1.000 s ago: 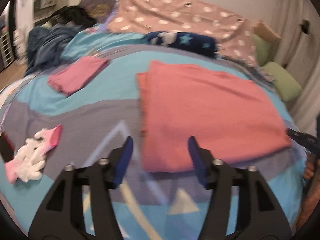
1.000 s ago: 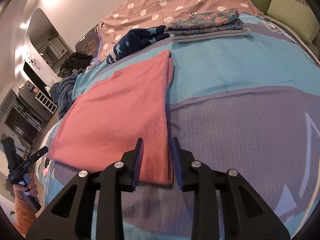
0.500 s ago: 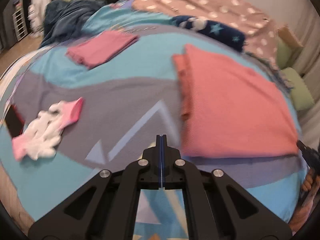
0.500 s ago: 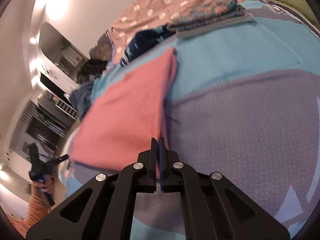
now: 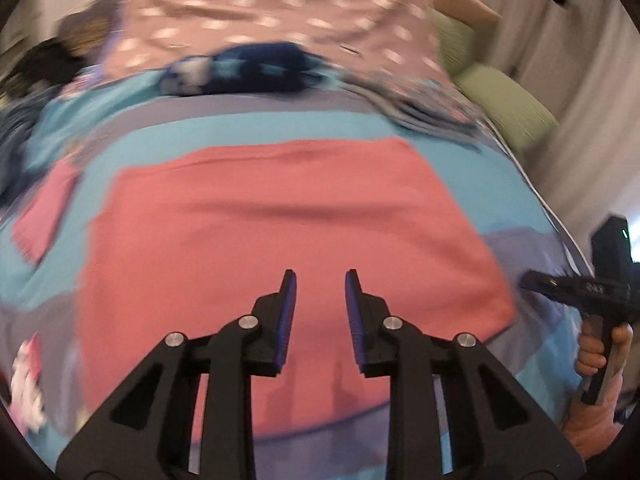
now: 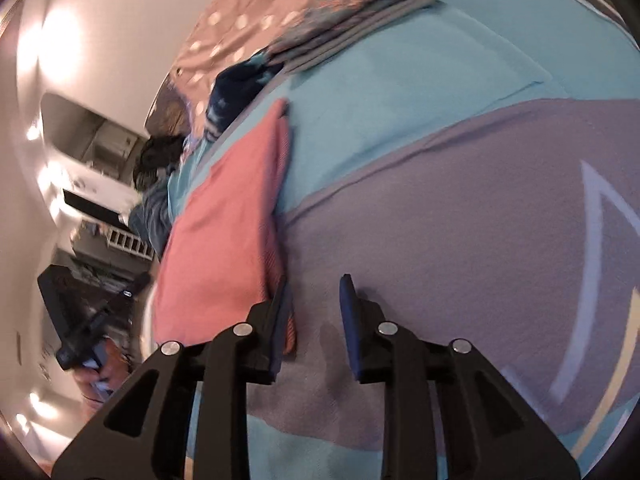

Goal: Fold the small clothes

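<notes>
The coral cloth (image 5: 280, 216) is lying apparently half-folded; both the left gripper (image 5: 320, 280) and the right gripper (image 6: 314, 284) are opening, gripping nothing, further folds remaining.

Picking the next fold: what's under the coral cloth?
The coral cloth lies flat on the bedspread. Whatever might sit beneath it is covered.

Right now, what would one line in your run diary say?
task: fold small clothes | left gripper: opening, empty, above folded salmon-pink knit cloth | right gripper: opening, empty, at cloth's near corner | surface: blue-grey patterned bedspread
</notes>
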`<state>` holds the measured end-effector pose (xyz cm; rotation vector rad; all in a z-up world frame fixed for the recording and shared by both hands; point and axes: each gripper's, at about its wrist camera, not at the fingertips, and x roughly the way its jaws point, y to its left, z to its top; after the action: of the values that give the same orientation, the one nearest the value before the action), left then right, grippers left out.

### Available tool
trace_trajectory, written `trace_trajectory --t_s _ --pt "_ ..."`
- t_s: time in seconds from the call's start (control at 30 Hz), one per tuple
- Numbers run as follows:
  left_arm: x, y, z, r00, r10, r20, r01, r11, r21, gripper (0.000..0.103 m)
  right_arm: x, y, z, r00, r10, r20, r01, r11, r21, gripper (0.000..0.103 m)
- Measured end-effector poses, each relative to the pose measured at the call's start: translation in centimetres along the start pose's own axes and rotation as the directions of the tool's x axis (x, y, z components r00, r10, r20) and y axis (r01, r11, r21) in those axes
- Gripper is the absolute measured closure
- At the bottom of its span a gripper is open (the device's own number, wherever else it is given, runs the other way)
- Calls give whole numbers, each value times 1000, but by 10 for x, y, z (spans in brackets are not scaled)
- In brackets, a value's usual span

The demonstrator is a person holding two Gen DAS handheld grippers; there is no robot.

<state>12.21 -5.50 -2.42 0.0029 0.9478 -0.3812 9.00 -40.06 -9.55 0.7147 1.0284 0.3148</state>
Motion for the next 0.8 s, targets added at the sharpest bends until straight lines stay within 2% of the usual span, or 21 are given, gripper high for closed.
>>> trace_trajectory --t_s 0.1,0.2,0.3,0.33,0.4,0.43,0.5,0.57,0.7,0.8 --pt "29 -45 15 998 -39 -44 42 996 79 79 -3 -5 22 999 -46 15 46 999 22 76" --pt "52 -84 21 994 -67 -85 78 988 134 79 11 2 58 1000 7 -26 -7 1000 -12 76" --pt "68 -107 20 992 -74 -104 92 981 171 77 35 11 92 997 14 -75 -17 999 -37 76" --pt "72 -112 19 991 -71 -109 90 979 182 73 44 16 102 995 14 -95 -19 998 -52 76" --pt "79 -123 17 993 -31 -112 55 975 217 56 66 28 119 988 1 -154 -16 995 -98 75" --pt "84 -129 16 993 -8 -114 35 970 241 48 78 38 127 981 -14 -192 -14 990 -140 66" --pt "91 -134 14 990 3 -140 35 963 268 48 95 53 136 974 -39 -221 -8 978 -210 55" --pt "96 -139 12 987 8 -163 37 962 272 48 108 60 144 973 -58 -223 4 972 -237 55" --pt "84 -138 4 979 -32 -202 81 967 240 48 137 61 150 947 48 -319 -109 979 -174 55" --pt "66 -144 -13 976 -64 -206 124 948 292 48 144 66 147 947 23 -320 -106 964 -246 59"
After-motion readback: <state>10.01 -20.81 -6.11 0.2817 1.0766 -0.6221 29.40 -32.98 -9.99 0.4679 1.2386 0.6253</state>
